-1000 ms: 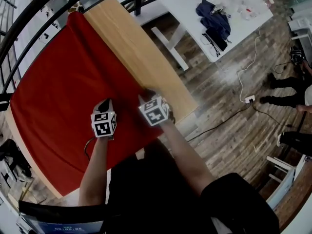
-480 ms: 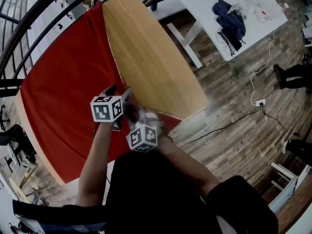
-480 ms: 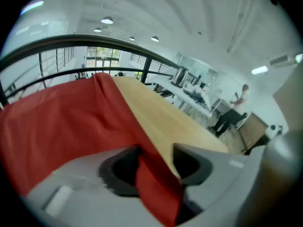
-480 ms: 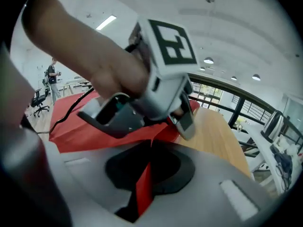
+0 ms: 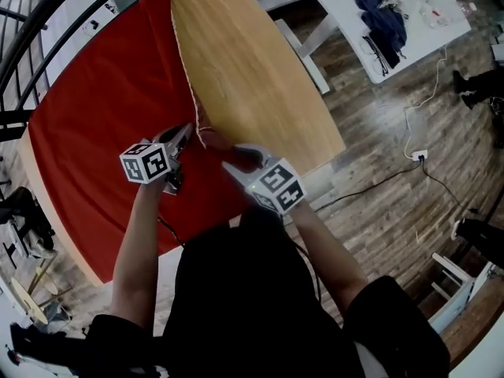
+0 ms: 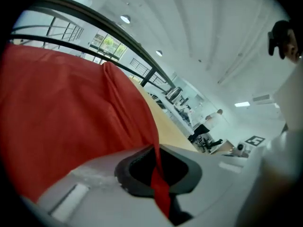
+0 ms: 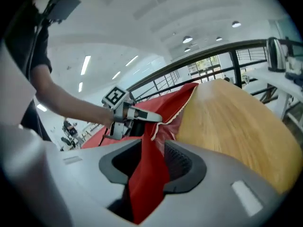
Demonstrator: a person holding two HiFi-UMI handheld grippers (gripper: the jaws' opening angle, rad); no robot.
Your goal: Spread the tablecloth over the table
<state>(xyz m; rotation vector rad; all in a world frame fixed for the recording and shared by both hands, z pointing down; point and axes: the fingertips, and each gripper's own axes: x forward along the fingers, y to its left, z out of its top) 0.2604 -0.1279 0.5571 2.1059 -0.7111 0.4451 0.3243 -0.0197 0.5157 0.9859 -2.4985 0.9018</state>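
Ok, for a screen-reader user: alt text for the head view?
From above: a person's left gripper, fingers just closed, pinches the red tablecloth at its hem; the right gripper, fingers just opened, straddles it. Half the wooden table lies bare.

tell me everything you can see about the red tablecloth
The red tablecloth looks like thin, plain fabric with a pale trimmed edge. In the head view it lies mostly flat over the left part of the wooden table, leaving the rest bare. Near the person its edge is lifted and bunched. The left gripper is shut on a pinched fold, and a strip runs between the jaws of the right gripper, which have just been opening.
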